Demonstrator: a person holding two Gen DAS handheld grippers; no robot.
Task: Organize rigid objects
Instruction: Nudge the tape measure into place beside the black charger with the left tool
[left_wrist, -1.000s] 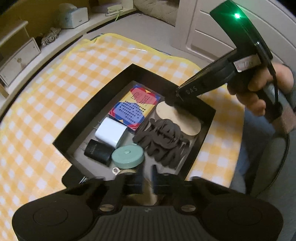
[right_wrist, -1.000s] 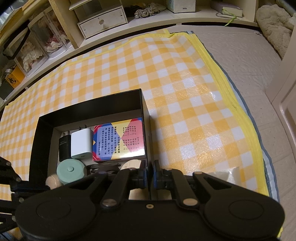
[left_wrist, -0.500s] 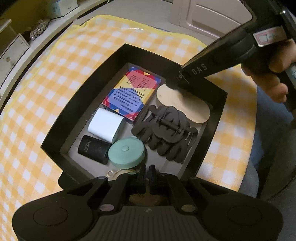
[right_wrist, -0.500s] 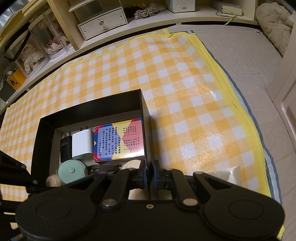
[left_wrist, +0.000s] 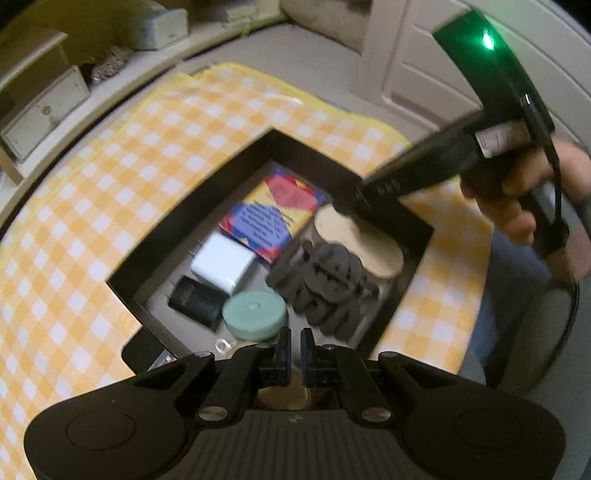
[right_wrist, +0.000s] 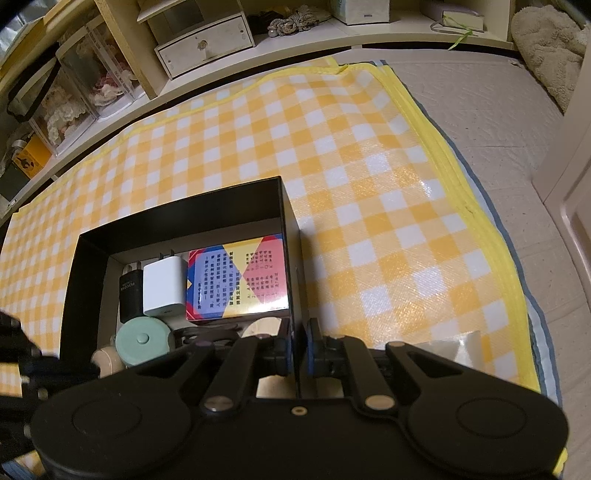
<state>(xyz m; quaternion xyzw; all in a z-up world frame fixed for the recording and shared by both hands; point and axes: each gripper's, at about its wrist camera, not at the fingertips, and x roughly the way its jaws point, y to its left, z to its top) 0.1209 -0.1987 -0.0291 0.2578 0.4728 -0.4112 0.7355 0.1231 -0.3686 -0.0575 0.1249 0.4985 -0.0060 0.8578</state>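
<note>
Since half a second ago, left gripper (left_wrist: 294, 345) pulls back from the black box (left_wrist: 177, 218), jaws together. Right gripper (right_wrist: 298, 343) stays clamped on the box's three-o'clock wall.

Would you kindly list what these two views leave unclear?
- Left gripper: left wrist view; nothing visible between its shut jaws.
- Round wooden piece: right wrist view, half hidden by the gripper body.
- Small clear object: left wrist view, too blurred to identify.

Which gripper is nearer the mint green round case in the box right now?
Left. The left gripper hangs right beside the mint green round case; the right gripper sits at the box's opposite wall.
</note>
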